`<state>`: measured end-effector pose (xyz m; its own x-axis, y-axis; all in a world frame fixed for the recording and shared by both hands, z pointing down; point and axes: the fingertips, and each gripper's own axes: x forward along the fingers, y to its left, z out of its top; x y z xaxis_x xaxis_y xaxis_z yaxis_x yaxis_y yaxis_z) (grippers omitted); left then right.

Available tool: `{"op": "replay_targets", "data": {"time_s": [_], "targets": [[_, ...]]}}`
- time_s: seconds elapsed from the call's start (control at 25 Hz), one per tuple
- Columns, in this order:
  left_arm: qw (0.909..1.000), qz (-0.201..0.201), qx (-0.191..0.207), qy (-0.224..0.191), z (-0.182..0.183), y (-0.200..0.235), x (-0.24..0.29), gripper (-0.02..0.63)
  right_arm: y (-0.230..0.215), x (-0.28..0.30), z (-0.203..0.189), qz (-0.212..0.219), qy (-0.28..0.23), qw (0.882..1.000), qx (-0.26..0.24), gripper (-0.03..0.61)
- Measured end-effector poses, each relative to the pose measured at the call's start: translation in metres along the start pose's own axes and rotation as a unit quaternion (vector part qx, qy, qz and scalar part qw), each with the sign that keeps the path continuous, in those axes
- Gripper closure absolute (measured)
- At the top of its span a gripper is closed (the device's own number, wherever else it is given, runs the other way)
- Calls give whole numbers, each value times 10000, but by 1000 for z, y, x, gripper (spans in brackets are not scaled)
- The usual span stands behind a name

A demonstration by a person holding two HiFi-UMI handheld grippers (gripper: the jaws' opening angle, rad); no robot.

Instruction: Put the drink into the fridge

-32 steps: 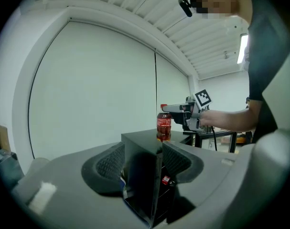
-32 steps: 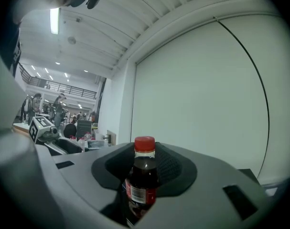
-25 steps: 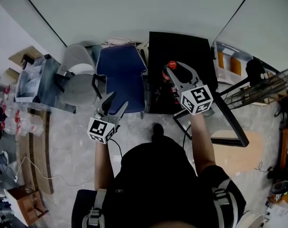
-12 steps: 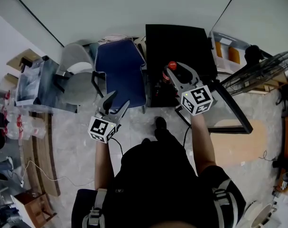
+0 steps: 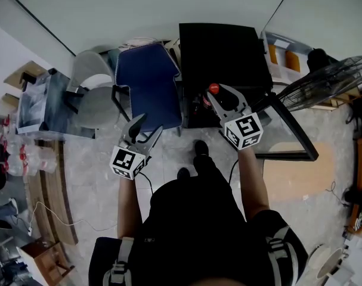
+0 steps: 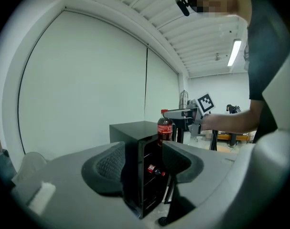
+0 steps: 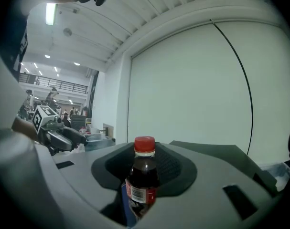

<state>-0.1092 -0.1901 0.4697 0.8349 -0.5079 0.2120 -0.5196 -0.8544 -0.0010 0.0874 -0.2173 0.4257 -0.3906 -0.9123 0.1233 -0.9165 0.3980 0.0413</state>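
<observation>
The black mini fridge (image 5: 222, 46) stands against the wall with its glass door (image 5: 291, 137) swung out to the right, so its front is open toward the person. A blue chair (image 5: 146, 82) stands just beside the fridge's left edge, and a fan (image 5: 333, 76) stands beyond the door. Bare floor (image 5: 169, 159) lies between the person and the opening. One small bottle (image 6: 154, 171) lies on a shelf inside.

The right tool (image 5: 221, 94), arm stretched forward, clamps the upright cola bottle (image 7: 142, 182) below its red cap. It holds the bottle near the fridge's top front edge, outside the fridge. The left tool (image 5: 146, 126) hangs lower, near the chair, jaws apart with nothing between them.
</observation>
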Motion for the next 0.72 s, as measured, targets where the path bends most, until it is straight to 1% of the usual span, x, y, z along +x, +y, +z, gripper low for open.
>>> {"op": "replay_targets", "data": {"time_s": [0.12,0.4,0.72], "targets": [[10000,-28,-45,42,-5,-2,3,370,3,-2,-15,79,105,9999,59,446],[9996,-86,-158,208,-21,-12,8,370,5,-6,-52,75,343,9992,175,446],[9994,-59,-169,312,-26,-18,17,370,8,-5,-91,205,551,9974,405,446]]}}
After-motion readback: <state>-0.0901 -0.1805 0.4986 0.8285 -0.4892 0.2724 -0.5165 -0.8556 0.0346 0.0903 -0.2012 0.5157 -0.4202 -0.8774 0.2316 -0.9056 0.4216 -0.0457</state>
